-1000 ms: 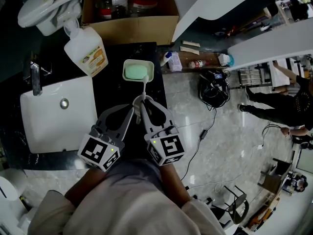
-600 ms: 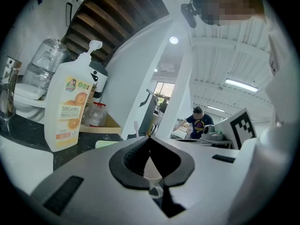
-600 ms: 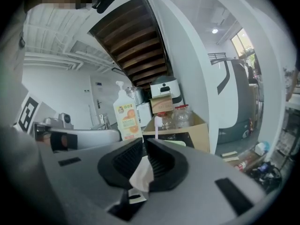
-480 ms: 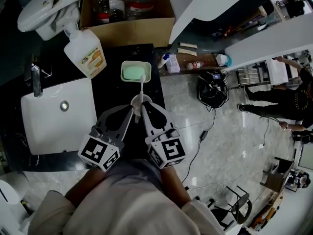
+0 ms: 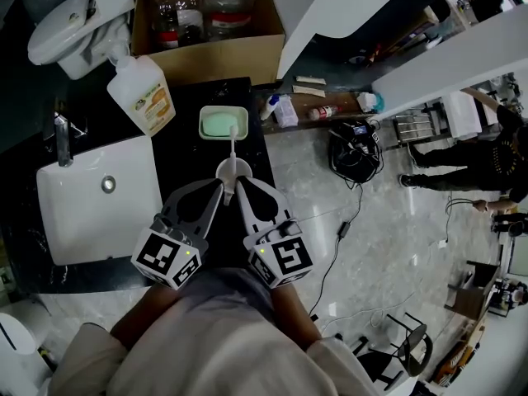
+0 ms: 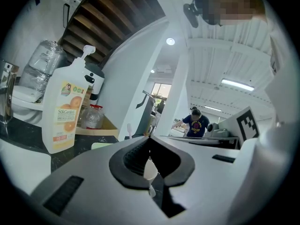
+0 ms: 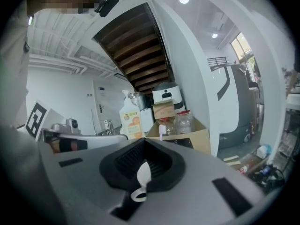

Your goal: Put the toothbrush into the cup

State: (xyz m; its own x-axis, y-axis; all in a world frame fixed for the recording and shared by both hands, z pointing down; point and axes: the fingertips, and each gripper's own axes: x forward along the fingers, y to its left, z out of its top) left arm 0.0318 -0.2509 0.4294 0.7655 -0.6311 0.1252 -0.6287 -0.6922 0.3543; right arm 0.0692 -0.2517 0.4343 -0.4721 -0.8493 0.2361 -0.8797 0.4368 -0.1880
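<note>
A white cup (image 5: 233, 170) stands on the black counter (image 5: 186, 151), and a white toothbrush (image 5: 233, 143) stands in it, its head towards the green soap dish (image 5: 216, 124). My left gripper (image 5: 221, 186) and right gripper (image 5: 240, 185) sit side by side just in front of the cup, both with jaws shut. In the left gripper view the left gripper (image 6: 150, 139) shows the cup (image 6: 150, 170) through the gap below its tips, with the toothbrush (image 6: 129, 128) above. The right gripper (image 7: 144, 142) shows the cup (image 7: 143, 172) likewise, and the toothbrush (image 7: 161, 129). I cannot tell whether the tips touch the cup.
A white sink (image 5: 91, 196) with a faucet (image 5: 62, 130) lies to the left. An orange-labelled soap bottle (image 5: 144, 93) and a cardboard box (image 5: 206, 52) of bottles stand behind. The counter ends just right of the cup, above the tiled floor (image 5: 330, 188).
The head camera has drifted, so everything sits slightly lower-left in view. The toothbrush leans less to the right. Both grippers stay shut in front of the cup.
</note>
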